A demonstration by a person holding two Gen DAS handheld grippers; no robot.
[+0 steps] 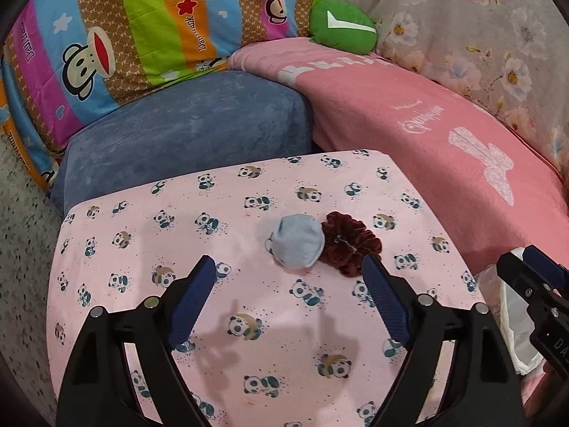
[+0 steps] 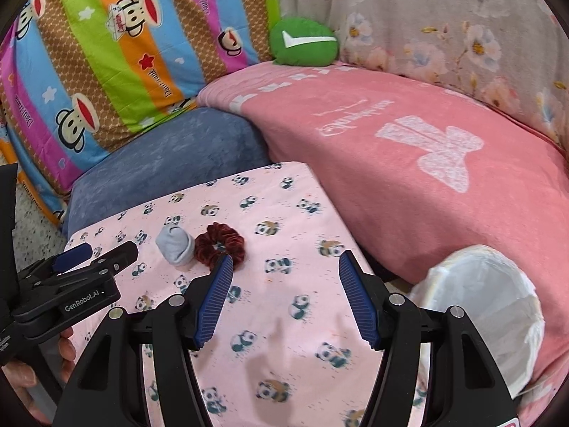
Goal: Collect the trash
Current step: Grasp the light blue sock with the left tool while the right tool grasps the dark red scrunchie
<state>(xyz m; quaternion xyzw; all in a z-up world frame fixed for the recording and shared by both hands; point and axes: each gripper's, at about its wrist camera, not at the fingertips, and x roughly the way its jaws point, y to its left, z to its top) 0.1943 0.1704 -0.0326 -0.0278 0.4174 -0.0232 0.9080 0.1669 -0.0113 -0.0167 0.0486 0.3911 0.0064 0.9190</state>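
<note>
A crumpled light blue wad (image 1: 296, 241) lies on the pink panda-print table (image 1: 249, 338), touching a dark red velvet scrunchie (image 1: 350, 243) on its right. My left gripper (image 1: 290, 270) is open and empty, just short of the wad. In the right wrist view the wad (image 2: 176, 244) and scrunchie (image 2: 218, 243) lie ahead to the left. My right gripper (image 2: 286, 265) is open and empty above the table (image 2: 291, 213). A white-lined trash bin (image 2: 487, 306) stands off the table's right edge. The left gripper (image 2: 96, 254) shows at the left edge.
A blue cushion (image 1: 185, 131) sits behind the table. A pink blanket (image 1: 444, 149) covers the seat to the right. A striped monkey-print quilt (image 1: 124, 28), a green plush (image 1: 343, 28) and floral fabric (image 1: 480, 28) lie further back. Speckled floor (image 1: 25, 231) is on the left.
</note>
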